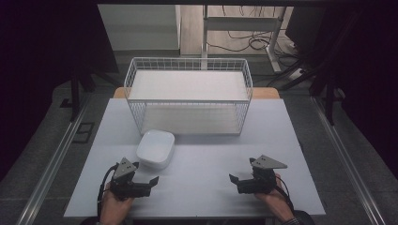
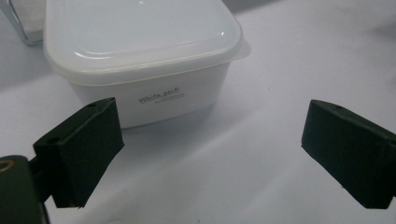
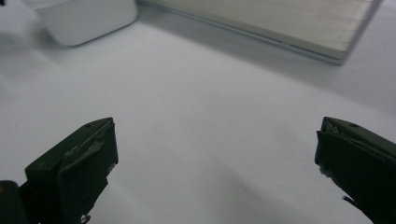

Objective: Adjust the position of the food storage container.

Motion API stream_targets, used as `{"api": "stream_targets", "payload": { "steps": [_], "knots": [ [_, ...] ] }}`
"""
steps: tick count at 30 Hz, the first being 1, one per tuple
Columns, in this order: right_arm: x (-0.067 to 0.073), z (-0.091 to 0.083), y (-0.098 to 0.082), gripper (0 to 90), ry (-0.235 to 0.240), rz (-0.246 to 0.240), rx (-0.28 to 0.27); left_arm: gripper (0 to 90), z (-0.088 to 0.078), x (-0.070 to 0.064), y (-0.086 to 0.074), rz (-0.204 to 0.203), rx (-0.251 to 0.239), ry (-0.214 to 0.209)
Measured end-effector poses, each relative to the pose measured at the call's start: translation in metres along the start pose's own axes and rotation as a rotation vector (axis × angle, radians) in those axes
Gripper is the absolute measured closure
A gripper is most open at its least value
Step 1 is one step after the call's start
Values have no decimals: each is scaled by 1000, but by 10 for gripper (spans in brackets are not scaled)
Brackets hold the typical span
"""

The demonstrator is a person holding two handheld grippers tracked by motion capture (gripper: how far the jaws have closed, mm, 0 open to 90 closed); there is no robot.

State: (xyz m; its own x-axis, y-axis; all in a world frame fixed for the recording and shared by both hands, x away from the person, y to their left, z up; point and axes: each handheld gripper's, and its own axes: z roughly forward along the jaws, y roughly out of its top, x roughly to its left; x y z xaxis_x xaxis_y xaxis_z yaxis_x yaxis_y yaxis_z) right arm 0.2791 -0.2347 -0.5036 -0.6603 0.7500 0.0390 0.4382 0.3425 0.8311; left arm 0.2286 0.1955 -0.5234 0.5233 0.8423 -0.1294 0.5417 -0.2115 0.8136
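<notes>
1. The table (image 1: 197, 187) is a pale grey-white rectangle, and everything stands on it.
2. A white wire basket rack (image 1: 187, 96) with 2 flat white shelves stands at the far middle of the table. Its front lower edge also shows as a pale slab across the top of the right gripper view.
3. The white lidded food container (image 1: 155, 148) sits on the table just in front of the rack's left front corner, near the left gripper and well apart from the right gripper.
   - It is square with rounded corners, and its walls narrow toward the base.
   - The translucent white lid (image 2: 140, 32) is on. It has a raised rim and a small tab at 1 corner.
   - In the left gripper view, small dark lettering on the near wall reads "White pack", with a finer line beneath that is too small to read.
   - Its surface is glossy and catches soft highlights along the lid edge.
4. The left gripper (image 1: 151, 181) is held low at the near left of the table, pointing toward the middle. It is released: the jaws stand wide apart with nothing between them, and the container sits just beyond them.
5. The right gripper (image 1: 233, 179) is held at the near right. It is also released, with the jaws spread over bare table.
</notes>
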Motion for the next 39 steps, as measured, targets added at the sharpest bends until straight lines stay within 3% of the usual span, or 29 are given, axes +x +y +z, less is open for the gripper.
{"api": "stream_targets", "payload": {
  "steps": [5,9,20,26,27,28,29,30,31,32,34,36,39],
  "knots": [
    [-4,2,-2,40,4,-22,14,48,2,1,-2,27,-8,29],
    [-4,5,-3,36,-13,-35,56,59,4,0,-3,56,11,52],
    [3,6,-1,26,-12,-94,75,60,2,6,-2,13,25,7],
    [2,6,0,60,0,-70,86,71,-6,14,-1,-6,20,9],
    [2,6,0,63,3,-64,86,99,-7,16,-1,-8,18,21],
    [2,7,0,63,3,-58,88,193,-9,18,-1,-9,20,28],
    [2,7,0,63,3,-58,88,193,-11,20,-1,-10,20,28],
    [3,7,1,63,-2,-58,89,320,-15,26,-2,-25,19,29],
    [3,7,1,63,-2,-58,89,381,-15,26,-2,-25,19,29],
    [3,7,1,63,-1,-61,89,424,-17,32,-3,-47,15,22],
    [4,7,1,63,0,-61,91,470,-18,34,-3,-50,13,31],
    [5,7,1,64,1,-68,95,602,-21,41,-3,-50,11,58],
    [4,8,1,82,5,-74,109,691,-21,45,-3,-47,14,73]
  ]
}}
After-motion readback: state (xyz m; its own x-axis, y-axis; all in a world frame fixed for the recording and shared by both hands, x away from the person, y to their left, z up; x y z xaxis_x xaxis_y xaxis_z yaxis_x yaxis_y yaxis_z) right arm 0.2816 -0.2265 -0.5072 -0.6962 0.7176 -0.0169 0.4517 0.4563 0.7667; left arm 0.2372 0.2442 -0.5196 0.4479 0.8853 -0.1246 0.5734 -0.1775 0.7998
